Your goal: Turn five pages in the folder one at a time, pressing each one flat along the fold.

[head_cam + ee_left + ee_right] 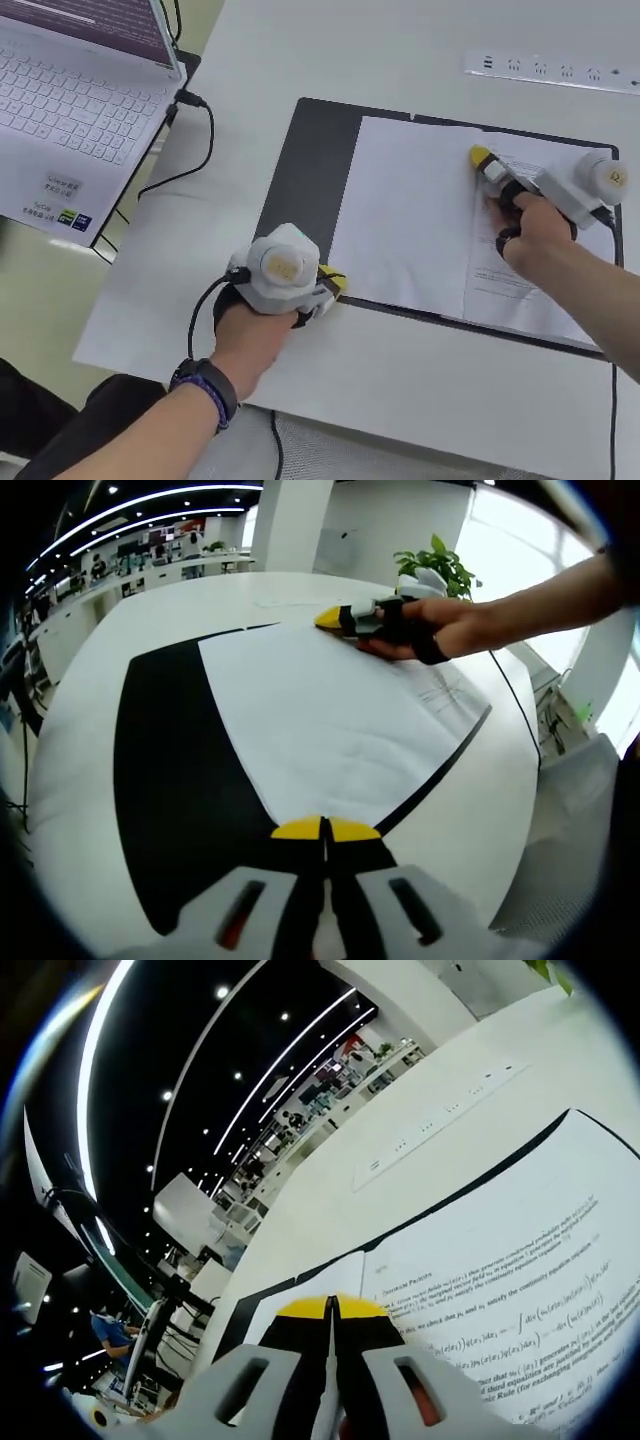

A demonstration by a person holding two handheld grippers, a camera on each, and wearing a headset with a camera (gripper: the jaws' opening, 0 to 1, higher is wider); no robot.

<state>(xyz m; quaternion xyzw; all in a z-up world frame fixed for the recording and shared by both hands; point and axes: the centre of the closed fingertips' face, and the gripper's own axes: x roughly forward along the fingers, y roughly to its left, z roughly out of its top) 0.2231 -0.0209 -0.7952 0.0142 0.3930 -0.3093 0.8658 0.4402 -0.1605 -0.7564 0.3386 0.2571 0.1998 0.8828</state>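
The folder (300,170) is lying open on the white table (400,50), and its black inside cover is showing on its left part. A blank white page (405,220) is lying flat over the middle of the folder, and a printed page (525,285) is lying on the folder's right part.

The right gripper (481,157) is resting its yellow tips on the paper near the far edge of the folder, on the line where the blank page is meeting the printed one. In the right gripper view its jaws are standing together, the two yellow tips are touching, and nothing is showing between them.

The left gripper (334,284) is sitting at the near edge of the folder, by the near left corner of the blank page. In the left gripper view its jaws are also pressed together, with the tips just beside the paper's edge; whether they are touching the folder, one cannot tell.

A laptop (70,110) is standing to the left of the folder, well apart, and a black cable (211,130) is running from it. A white power strip (550,72) is lying beyond the folder's far right corner.
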